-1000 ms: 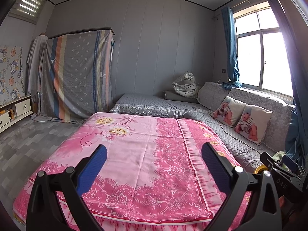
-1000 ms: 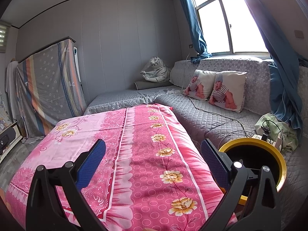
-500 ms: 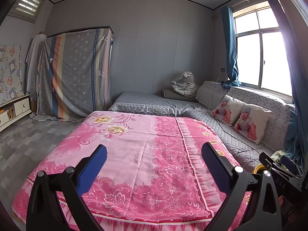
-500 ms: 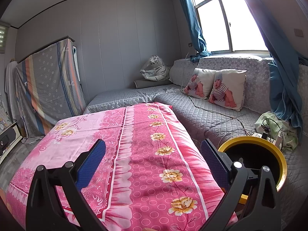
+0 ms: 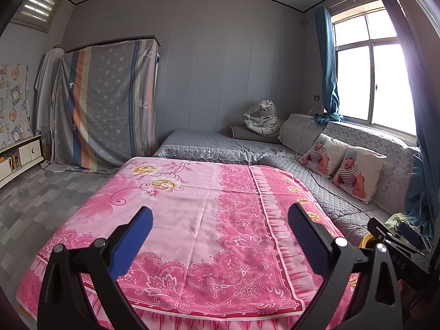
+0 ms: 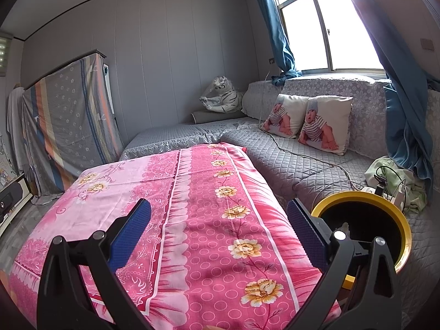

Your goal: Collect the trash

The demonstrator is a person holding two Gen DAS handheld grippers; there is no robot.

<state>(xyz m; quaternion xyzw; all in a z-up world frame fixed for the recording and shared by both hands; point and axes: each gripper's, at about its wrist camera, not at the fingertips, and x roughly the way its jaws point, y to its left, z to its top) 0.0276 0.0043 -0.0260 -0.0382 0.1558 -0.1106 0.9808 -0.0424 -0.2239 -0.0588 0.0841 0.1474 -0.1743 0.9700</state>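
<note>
Lettering "DAS" on right gripper [image 5: 396,250] — both it and left gripper [image 5: 220,236] gape, empty

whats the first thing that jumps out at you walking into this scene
The bright pink floral cloth spread over the low surface in the middle dominates both views, with the left gripper and right gripper open above its near end. Next comes the round black bin with a yellow rim at its right, by the grey quilted sofa. Two cushions printed with babies lean on the sofa back under the bright window.
</note>
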